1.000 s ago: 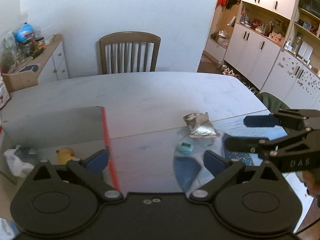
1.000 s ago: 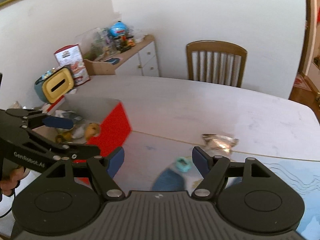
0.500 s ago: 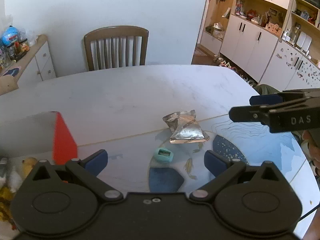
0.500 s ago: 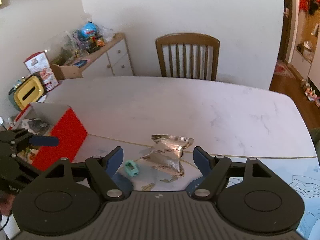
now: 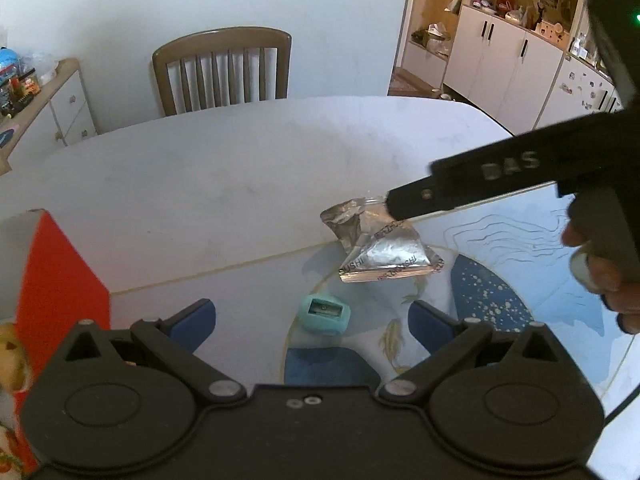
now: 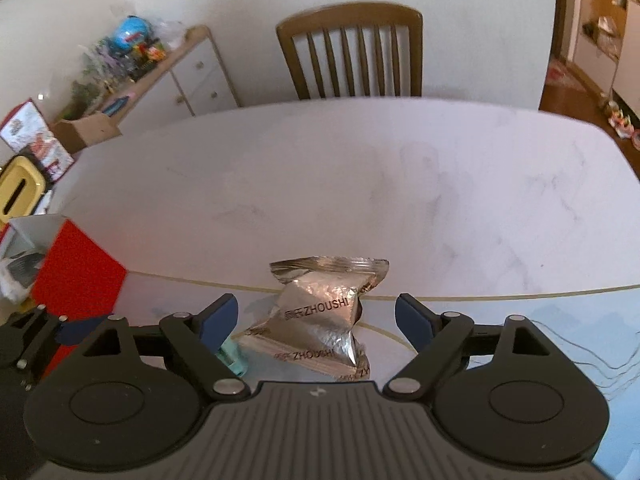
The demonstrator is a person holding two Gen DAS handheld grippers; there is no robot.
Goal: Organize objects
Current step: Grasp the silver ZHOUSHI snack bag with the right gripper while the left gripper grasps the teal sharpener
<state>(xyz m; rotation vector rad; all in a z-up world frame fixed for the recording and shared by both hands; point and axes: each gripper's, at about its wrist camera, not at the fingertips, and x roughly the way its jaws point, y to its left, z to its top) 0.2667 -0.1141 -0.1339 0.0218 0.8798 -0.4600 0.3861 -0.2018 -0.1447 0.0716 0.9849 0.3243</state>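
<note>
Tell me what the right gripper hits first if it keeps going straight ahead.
Most likely the silver foil packet, lying between the open right gripper's fingers; beyond it only bare table, though depth is uncertain.

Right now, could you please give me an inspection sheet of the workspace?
Surface: white marble-look table, with a blue patterned mat at the near end.
Job's things: silver foil packet and teal pencil sharpener lie on the mat; red box at left already holds items.
Clutter: nothing seen elsewhere on the table.
Grippers: right gripper has its jaws open either side of the packet; left gripper is open, with the sharpener between its jaws.
Cables: thin cable at the right edge.
Surroundings: wooden chair, sideboard, white cabinets.
</note>
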